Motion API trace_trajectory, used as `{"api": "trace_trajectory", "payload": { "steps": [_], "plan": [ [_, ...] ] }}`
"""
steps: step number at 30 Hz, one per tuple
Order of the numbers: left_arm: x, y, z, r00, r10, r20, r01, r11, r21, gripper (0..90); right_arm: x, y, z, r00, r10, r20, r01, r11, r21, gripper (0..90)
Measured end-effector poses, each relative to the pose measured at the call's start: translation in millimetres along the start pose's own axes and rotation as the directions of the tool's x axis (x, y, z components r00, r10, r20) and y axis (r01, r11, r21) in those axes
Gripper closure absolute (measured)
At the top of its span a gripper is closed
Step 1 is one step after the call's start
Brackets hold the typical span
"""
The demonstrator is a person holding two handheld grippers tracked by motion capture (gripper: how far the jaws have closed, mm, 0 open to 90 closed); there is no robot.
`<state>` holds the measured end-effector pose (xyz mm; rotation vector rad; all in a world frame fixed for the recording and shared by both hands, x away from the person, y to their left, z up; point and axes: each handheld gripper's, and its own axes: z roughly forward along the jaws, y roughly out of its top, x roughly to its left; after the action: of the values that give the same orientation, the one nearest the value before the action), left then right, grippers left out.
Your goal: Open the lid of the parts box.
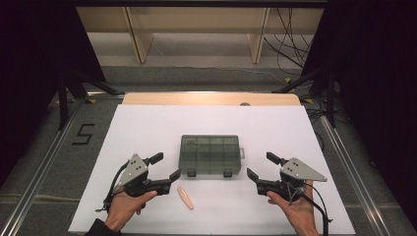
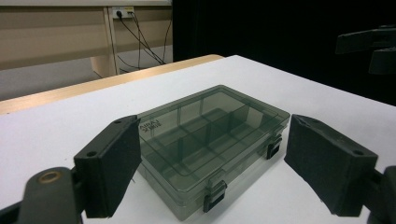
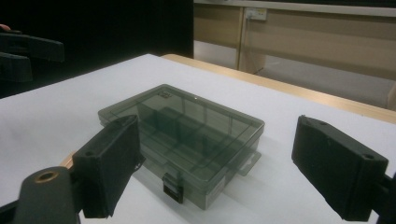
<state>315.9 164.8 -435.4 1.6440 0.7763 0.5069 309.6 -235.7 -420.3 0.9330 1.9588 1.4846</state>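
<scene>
A smoky see-through compartment box (image 1: 210, 155) lies lid down in the middle of the white table, its two latches facing the person. It also lies ahead of the jaws in the left gripper view (image 2: 212, 135) and the right gripper view (image 3: 182, 133). My left gripper (image 1: 165, 166) is just left of the box's near corner, open and holding nothing (image 2: 212, 158). My right gripper (image 1: 261, 165) is just right of the box, also open and holding nothing (image 3: 217, 158). A small peach-coloured stick (image 1: 186, 197) lies on the table between the two hands, nearer the left one.
The white sheet (image 1: 147, 128) covers the table as far as a wooden strip (image 1: 211, 99) at the far edge. Black stand legs (image 1: 74, 83) rise at both far corners. Cables (image 1: 290, 44) run over the floor behind.
</scene>
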Motion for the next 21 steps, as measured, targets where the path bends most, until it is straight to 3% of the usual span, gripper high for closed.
{"api": "trace_trajectory", "payload": {
  "steps": [8, 21],
  "plan": [
    [0.7, -0.4, 1.1, 1.0000, 0.002, 0.007, -0.002, 0.9999, -0.012, 17.3, -0.8, 0.0, -0.5, 1.0000, 0.001, 0.008, -0.001, 1.000, 0.007, 15.9],
    [2.3, -0.3, 0.5, 0.9996, 0.018, -0.021, -0.018, 0.9998, -0.006, 17.3, -3.9, -0.7, 3.2, 0.9995, -0.009, 0.029, 0.009, 1.000, 0.010, 15.6]
  ]
}}
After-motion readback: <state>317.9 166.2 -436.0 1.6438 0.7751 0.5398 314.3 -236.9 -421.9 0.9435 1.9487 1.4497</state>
